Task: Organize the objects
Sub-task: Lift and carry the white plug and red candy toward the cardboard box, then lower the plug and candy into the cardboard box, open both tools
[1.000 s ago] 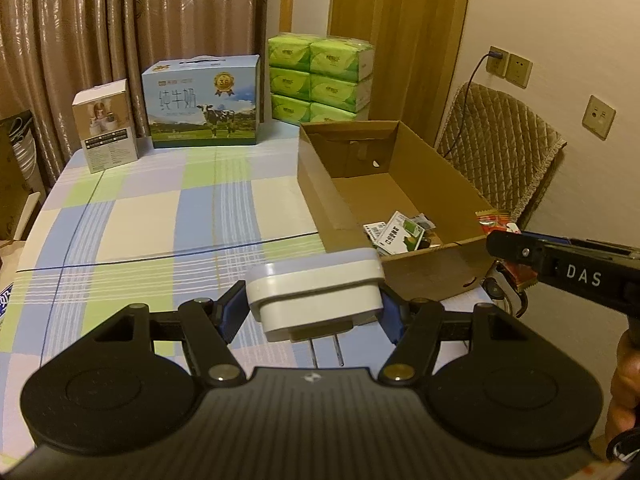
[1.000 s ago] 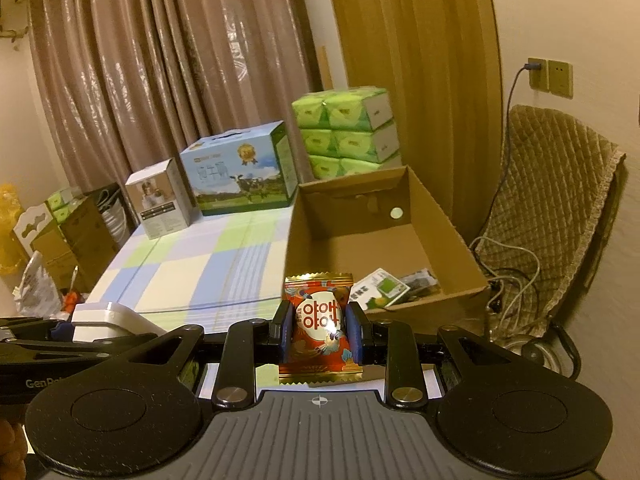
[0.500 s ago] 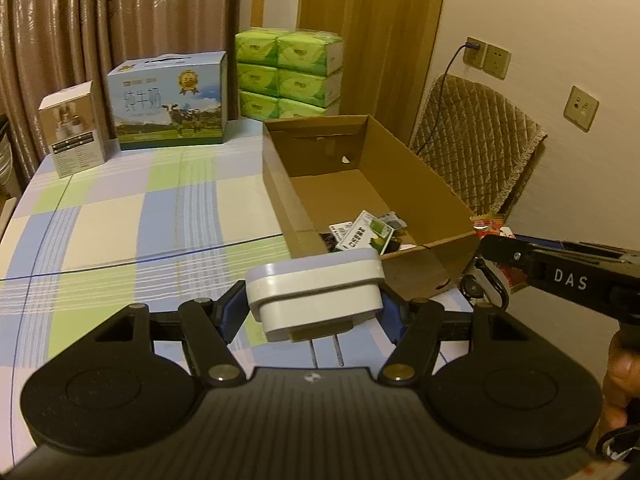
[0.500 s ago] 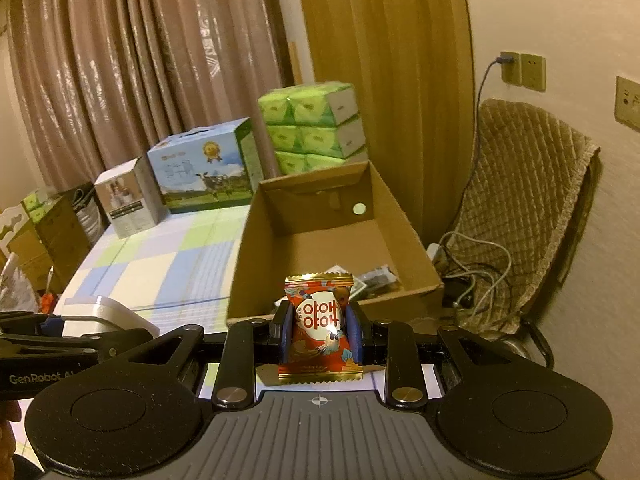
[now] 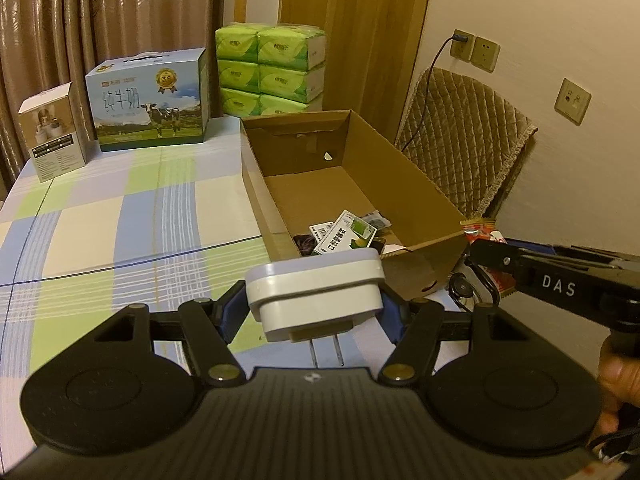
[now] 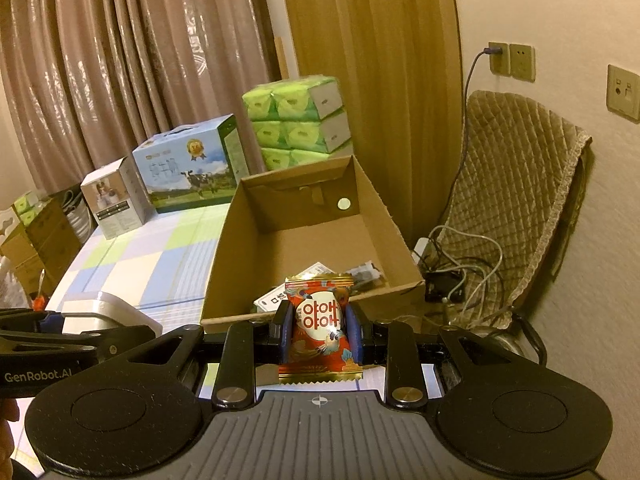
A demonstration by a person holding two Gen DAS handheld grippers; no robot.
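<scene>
Left hand-held gripper (image 5: 314, 308) clamps a white plug adapter (image 5: 314, 294) just short of the cardboard box (image 5: 420, 176) on the tabletop (image 5: 120, 216), while right hand-held gripper (image 6: 318, 330) pinches a red snack packet (image 6: 319, 330) before the box's near wall.

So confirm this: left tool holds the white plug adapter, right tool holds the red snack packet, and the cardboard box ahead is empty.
Not empty. The left wrist view shows small packets lying at the near end of the cardboard box. The rest stands: left tool grips the white plug adapter, right tool the red snack packet.
</scene>
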